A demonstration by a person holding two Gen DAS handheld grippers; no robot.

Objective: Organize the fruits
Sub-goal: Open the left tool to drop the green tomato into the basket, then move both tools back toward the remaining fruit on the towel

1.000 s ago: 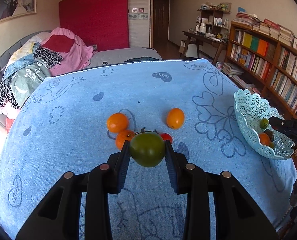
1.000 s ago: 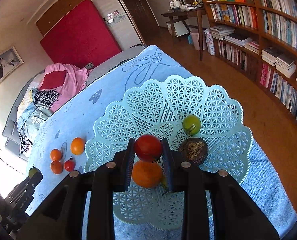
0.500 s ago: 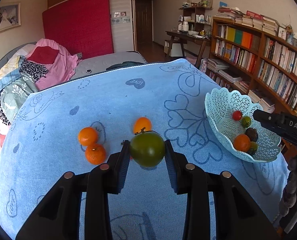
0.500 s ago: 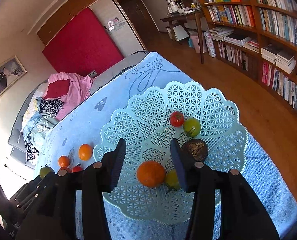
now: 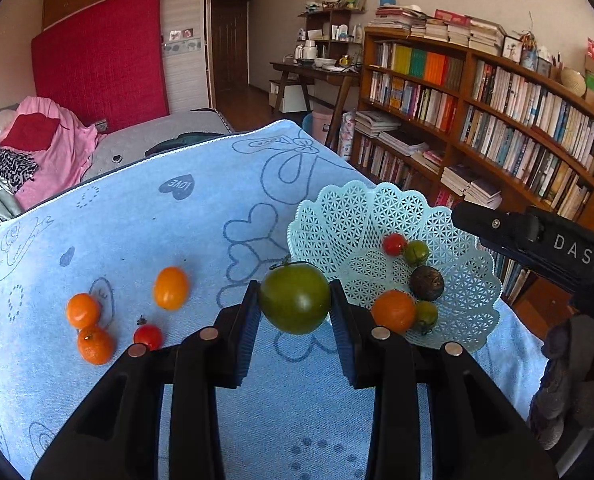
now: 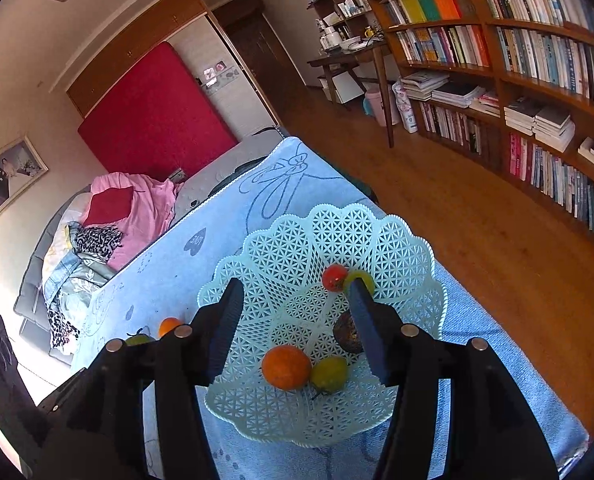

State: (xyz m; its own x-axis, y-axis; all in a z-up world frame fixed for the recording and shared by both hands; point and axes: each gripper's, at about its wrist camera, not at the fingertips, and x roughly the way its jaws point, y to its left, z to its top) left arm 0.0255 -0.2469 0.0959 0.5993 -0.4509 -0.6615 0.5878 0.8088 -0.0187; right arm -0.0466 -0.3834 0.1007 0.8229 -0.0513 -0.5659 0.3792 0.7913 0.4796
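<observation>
Blue-toweled surface (image 5: pixel 145 216) below, left tool (image 5: pixel 295 310) clamps a smooth, bruisable green tomato (image 5: pixel 295 298) across its middle; right tool (image 6: pixel 295 320) opens, empty.

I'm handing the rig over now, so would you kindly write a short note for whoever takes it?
Left tongs: shut on a green tomato, held near the basket.
Right tongs: opening, nothing between them, above the basket.
Done: a red tomato, an orange, two greenish fruits and a dark one lie in the basket.
Left: drop the green tomato in, then fetch the three orange fruits and the small red one from the blue cloth.
</observation>
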